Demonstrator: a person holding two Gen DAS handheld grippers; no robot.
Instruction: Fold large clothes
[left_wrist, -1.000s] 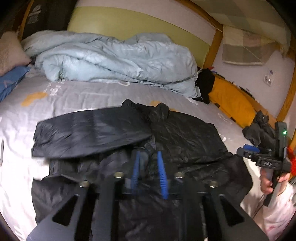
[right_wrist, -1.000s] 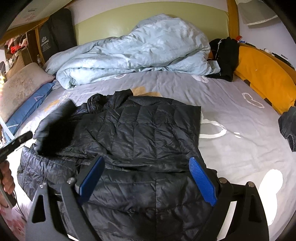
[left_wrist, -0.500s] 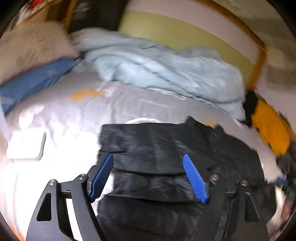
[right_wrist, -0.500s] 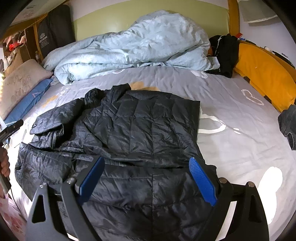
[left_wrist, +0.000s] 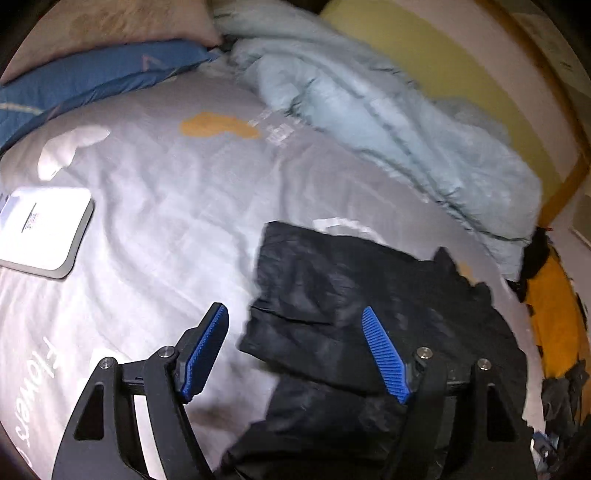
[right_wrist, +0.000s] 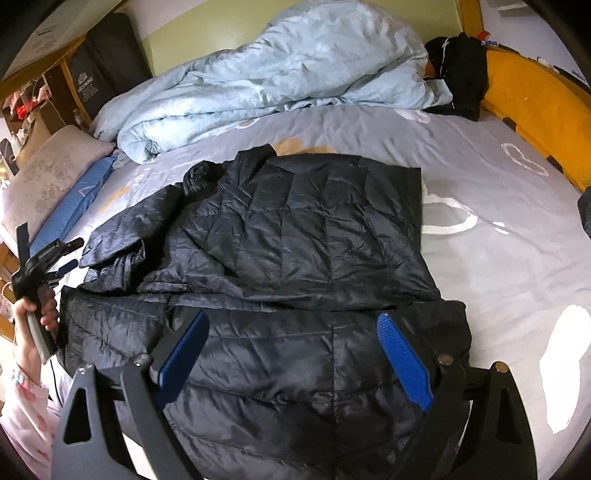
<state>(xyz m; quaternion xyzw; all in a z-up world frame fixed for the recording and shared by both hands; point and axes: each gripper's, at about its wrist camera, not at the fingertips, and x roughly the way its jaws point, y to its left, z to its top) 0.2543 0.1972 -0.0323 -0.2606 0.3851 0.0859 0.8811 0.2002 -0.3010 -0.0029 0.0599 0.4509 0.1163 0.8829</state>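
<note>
A black quilted puffer jacket (right_wrist: 295, 258) lies spread on the grey bedsheet (right_wrist: 498, 229), with its left sleeve (right_wrist: 125, 236) folded in across the body. In the left wrist view the sleeve end (left_wrist: 314, 295) lies just ahead of my left gripper (left_wrist: 295, 332), which is open and empty above the jacket's left edge. The left gripper also shows in the right wrist view (right_wrist: 62, 254), held in a hand at the bed's left side. My right gripper (right_wrist: 291, 332) is open and empty over the jacket's lower hem.
A crumpled light blue duvet (right_wrist: 280, 81) lies at the head of the bed. Pillows (right_wrist: 48, 181) sit at the left. A white flat device (left_wrist: 40, 229) lies on the sheet. An orange padded rail (right_wrist: 535, 110) and dark clothes (right_wrist: 461, 74) line the right side.
My left gripper opened, let go of the sleeve after laying it across the jacket, and swung back to the left. My right gripper stayed open in place.
</note>
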